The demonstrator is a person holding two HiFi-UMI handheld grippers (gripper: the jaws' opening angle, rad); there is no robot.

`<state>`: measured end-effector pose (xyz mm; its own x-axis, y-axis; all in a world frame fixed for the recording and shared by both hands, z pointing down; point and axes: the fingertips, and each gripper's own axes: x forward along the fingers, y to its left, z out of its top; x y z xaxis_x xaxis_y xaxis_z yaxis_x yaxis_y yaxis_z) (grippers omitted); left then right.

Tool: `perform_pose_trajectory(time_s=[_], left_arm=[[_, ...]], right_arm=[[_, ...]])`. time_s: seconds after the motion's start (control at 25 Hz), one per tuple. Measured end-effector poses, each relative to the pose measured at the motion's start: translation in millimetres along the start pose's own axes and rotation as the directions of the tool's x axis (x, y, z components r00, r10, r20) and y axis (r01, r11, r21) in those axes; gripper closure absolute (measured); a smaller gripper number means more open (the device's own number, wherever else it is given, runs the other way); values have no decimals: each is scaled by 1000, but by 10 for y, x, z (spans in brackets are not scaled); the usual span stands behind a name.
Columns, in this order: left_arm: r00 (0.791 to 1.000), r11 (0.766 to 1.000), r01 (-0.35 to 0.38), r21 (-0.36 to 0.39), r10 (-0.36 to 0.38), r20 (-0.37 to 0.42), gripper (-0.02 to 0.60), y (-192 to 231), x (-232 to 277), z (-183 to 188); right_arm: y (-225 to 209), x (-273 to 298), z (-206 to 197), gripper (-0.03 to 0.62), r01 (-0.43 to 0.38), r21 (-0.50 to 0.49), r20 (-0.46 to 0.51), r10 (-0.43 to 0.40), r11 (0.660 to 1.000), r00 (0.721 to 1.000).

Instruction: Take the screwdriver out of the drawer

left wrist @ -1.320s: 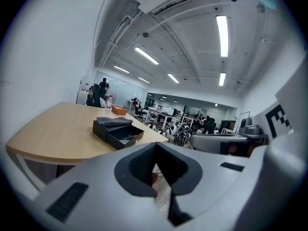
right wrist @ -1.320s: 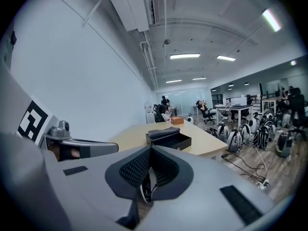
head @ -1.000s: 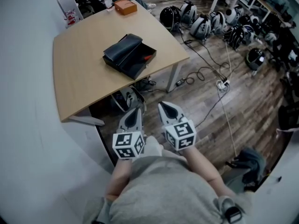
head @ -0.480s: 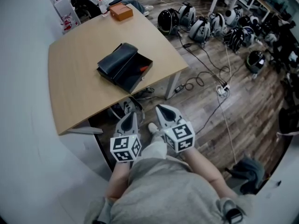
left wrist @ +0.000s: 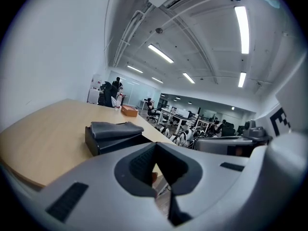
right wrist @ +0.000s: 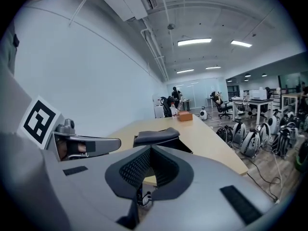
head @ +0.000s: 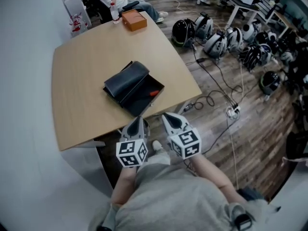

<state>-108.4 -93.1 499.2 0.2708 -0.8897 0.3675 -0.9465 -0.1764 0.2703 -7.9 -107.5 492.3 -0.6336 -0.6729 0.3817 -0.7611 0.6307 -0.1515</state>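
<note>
Place: open-plan office — part lab
Furniture: wooden desk (head: 82,81), office chairs (right wrist: 223,107)
Floor: rows of gear packs (head: 214,42), trailing cables (head: 219,83)
Ceiling: strip lights (right wrist: 194,42) — exposed pipes (right wrist: 149,37)

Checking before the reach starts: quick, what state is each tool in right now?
Left tool: closed, holding nothing.
Right tool: closed, holding nothing.

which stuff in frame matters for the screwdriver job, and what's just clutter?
For the job:
- screwdriver, red handle, lying in the open drawer
- black box that the drawer slides out of
- left gripper and right gripper, both shut and empty, short of the table

Lying about:
- orange box and bottle at the table's far end
- helmet and cables on the floor
</note>
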Motion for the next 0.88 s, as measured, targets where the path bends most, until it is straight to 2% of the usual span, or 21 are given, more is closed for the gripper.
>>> perform_pose_trajectory(time_s=[0.28, 0.48, 0.68, 0.88], left_arm=[[999, 999, -50, -16, 50, 6, 581, 335, 538, 321], [995, 995, -91, -34, 92, 24, 581, 586, 829, 516], [990, 987, -136, -79, 138, 15, 581, 850, 948, 521], [977, 969, -211, -126, 214, 14, 581, 1044, 939, 478]], right_arm=[[-324, 635, 299, 595, -44, -20, -24, 44, 999, 999], [-452, 1114, 437, 595, -118, -58, -62, 115, 991, 991], [-509, 1542, 495, 595, -186, -127, -136, 169, 974, 976], [-589, 1851, 360, 595, -247, -184, -221, 205, 951, 953]])
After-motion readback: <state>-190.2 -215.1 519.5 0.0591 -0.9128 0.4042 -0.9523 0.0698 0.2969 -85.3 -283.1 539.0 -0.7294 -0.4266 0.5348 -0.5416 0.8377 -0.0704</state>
